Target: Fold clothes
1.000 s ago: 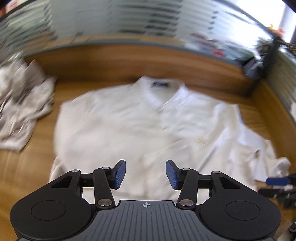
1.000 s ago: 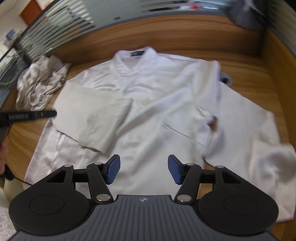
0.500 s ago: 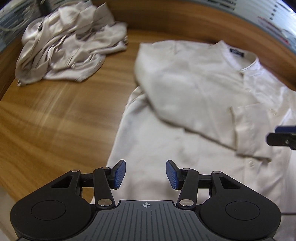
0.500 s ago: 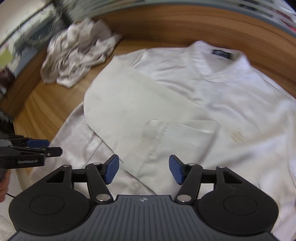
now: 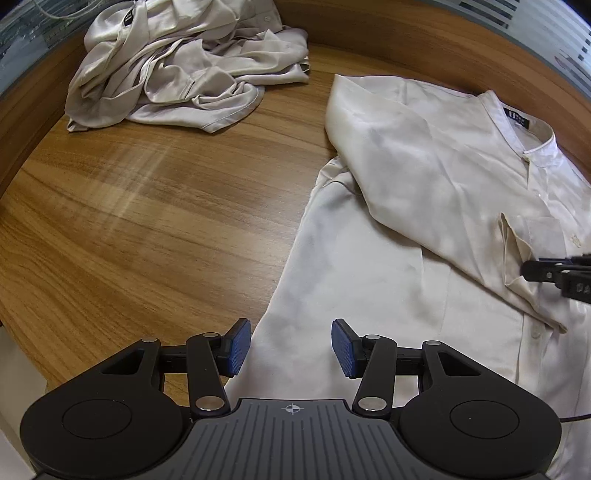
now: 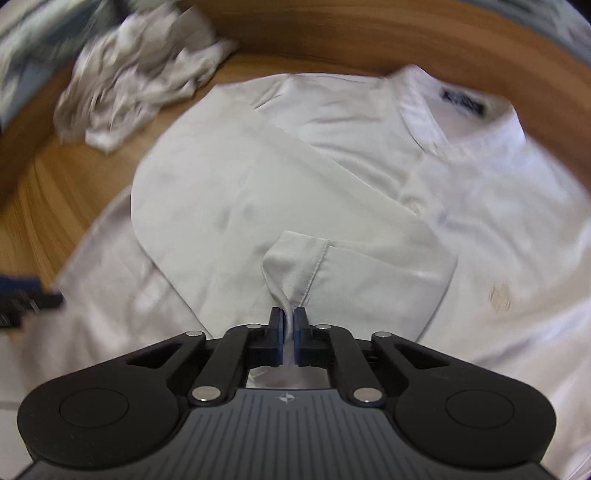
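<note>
Right gripper is pinched shut on the folded sleeve cuff of the cream shirt; left gripper hovers half open, empty, over the hem. Best lift gently, keeping the fabric taut. Shirt lies flat, right of the crumpled garment pile.

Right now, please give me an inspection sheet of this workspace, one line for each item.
Surface: wooden table, raised rim behind.
Job's things: white shirt lying flat, one sleeve folded across the chest.
Clutter: crumpled garment beside the shirt.
Grippers: left gripper open over the shirt's side edge; right gripper shut on the sleeve cuff.
Cables: thin dark cable at the frame edge.
Surroundings: striped glass panels.
</note>
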A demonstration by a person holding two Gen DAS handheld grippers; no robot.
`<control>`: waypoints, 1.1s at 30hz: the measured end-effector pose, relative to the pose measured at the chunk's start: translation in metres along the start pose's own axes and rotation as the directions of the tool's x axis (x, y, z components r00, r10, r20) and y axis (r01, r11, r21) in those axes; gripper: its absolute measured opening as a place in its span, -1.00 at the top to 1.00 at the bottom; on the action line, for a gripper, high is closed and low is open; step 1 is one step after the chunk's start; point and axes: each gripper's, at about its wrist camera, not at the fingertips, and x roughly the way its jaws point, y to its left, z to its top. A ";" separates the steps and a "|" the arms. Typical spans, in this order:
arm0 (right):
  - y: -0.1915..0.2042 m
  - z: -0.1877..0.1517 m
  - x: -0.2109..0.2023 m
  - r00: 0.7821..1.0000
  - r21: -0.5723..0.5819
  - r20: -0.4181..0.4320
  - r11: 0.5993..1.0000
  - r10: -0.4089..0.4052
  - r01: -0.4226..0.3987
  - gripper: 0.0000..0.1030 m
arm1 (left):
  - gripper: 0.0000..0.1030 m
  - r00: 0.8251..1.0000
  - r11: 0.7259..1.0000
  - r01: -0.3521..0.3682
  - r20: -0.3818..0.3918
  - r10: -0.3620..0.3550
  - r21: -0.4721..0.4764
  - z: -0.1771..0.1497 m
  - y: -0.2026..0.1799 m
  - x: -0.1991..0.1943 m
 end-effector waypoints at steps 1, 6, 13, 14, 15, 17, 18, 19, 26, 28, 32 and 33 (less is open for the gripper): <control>-0.006 0.000 -0.005 1.000 0.034 0.018 0.999 0.007 -0.007 0.92 | 0.00 1.000 1.000 -0.001 -0.002 0.001 0.004 0.002 -0.001 0.001; -0.032 -0.009 -0.037 0.995 0.145 0.095 0.989 -0.009 -0.005 0.93 | 0.00 1.000 0.999 -0.001 0.004 0.000 0.039 0.013 -0.007 0.002; -0.081 -0.054 -0.077 0.977 0.374 0.183 0.927 -0.108 0.033 0.92 | 0.00 1.000 0.996 0.008 0.018 -0.010 0.094 0.029 -0.024 0.005; -0.090 -0.063 -0.082 0.974 0.418 0.194 0.908 -0.113 0.022 0.91 | 0.00 1.000 0.995 0.012 0.018 -0.014 0.100 0.030 -0.026 0.006; -0.099 -0.072 -0.086 0.972 0.453 0.197 0.891 -0.124 0.021 0.91 | 0.00 1.000 0.994 0.016 0.017 -0.018 0.106 0.031 -0.028 0.007; -0.112 -0.089 -0.092 0.970 0.501 0.184 0.864 -0.161 0.048 0.86 | 0.00 1.000 0.994 0.020 0.015 -0.022 0.107 0.033 -0.029 0.008; -0.117 -0.097 -0.094 0.968 0.516 0.168 0.853 -0.186 0.074 0.84 | 0.00 1.000 0.994 0.021 0.014 -0.023 0.107 0.033 -0.029 0.008; -0.121 -0.106 -0.095 0.965 0.528 0.147 0.842 -0.216 0.108 0.80 | 0.00 1.000 0.994 0.022 0.011 -0.023 0.107 0.034 -0.029 0.009; -0.137 -0.134 -0.112 0.939 0.551 0.100 0.804 -0.328 0.222 0.61 | 0.00 1.000 0.991 0.011 0.010 -0.012 0.134 0.041 -0.025 0.012; -0.136 -0.135 -0.120 0.928 0.537 0.100 0.805 -0.358 0.252 0.50 | 0.00 1.000 0.991 0.010 0.010 -0.011 0.133 0.044 -0.023 0.012; -0.143 -0.149 -0.139 0.907 0.545 0.083 0.781 -0.413 0.305 0.41 | -0.01 1.000 0.992 0.012 0.015 -0.014 0.123 0.047 -0.021 0.012; -0.146 -0.155 -0.144 0.897 0.545 0.069 0.769 -0.438 0.333 0.41 | -0.01 1.000 0.993 0.015 0.014 -0.017 0.119 0.047 -0.021 0.011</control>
